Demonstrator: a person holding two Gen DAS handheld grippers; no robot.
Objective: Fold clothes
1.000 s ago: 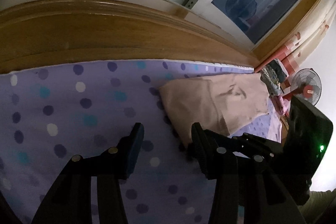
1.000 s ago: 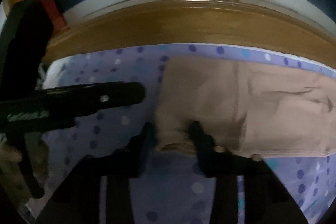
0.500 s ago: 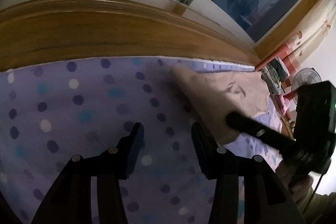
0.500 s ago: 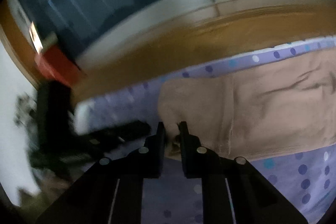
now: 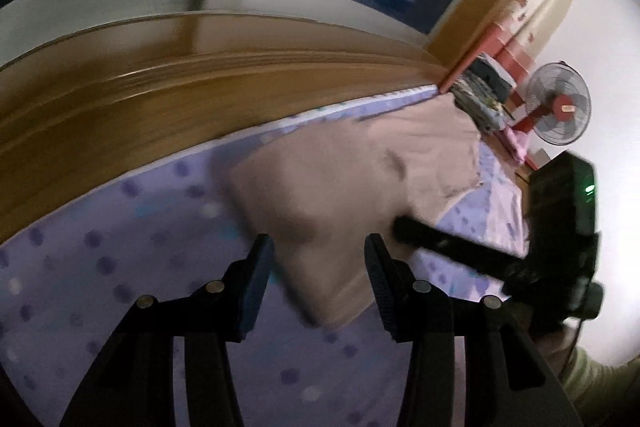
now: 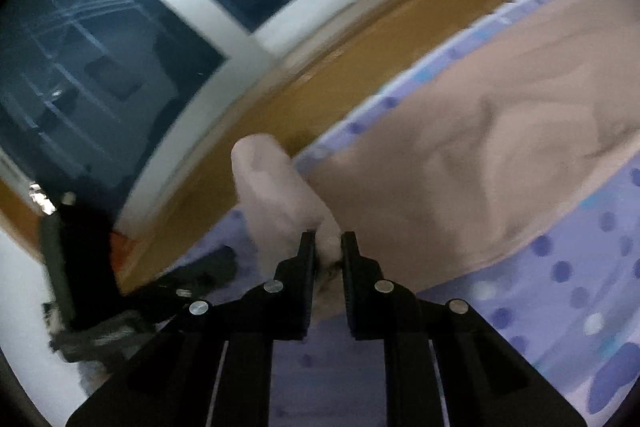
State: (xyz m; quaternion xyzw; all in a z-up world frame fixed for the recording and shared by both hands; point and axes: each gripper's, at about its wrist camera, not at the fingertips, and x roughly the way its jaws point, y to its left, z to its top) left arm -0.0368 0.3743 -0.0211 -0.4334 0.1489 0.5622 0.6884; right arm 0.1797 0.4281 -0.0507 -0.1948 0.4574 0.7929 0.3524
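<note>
A beige garment (image 5: 352,167) lies on the purple dotted bedsheet (image 5: 120,267), close to the wooden bed frame. My left gripper (image 5: 320,263) hovers open over the garment's near corner; its pads do not press the cloth. In the same view my right gripper (image 5: 404,227) comes in from the right and pinches the garment's edge. The right wrist view shows my right gripper (image 6: 328,243) shut on a corner of the garment (image 6: 460,167), with a lifted flap (image 6: 272,187) curling up beyond the fingers. The left gripper (image 6: 200,271) is a dark blur at lower left.
A wooden bed frame (image 5: 160,99) runs along the sheet's far edge, with dark windows (image 6: 100,67) behind it. At the right stand a fan (image 5: 558,103) and a pile of clothes (image 5: 484,99). A hand and sleeve (image 5: 580,367) hold the right gripper.
The right gripper has shut on the garment's corner, rolled, and lifted the cloth into a flap. The left gripper has swung right, so the garment now sits in front of its fingers.
</note>
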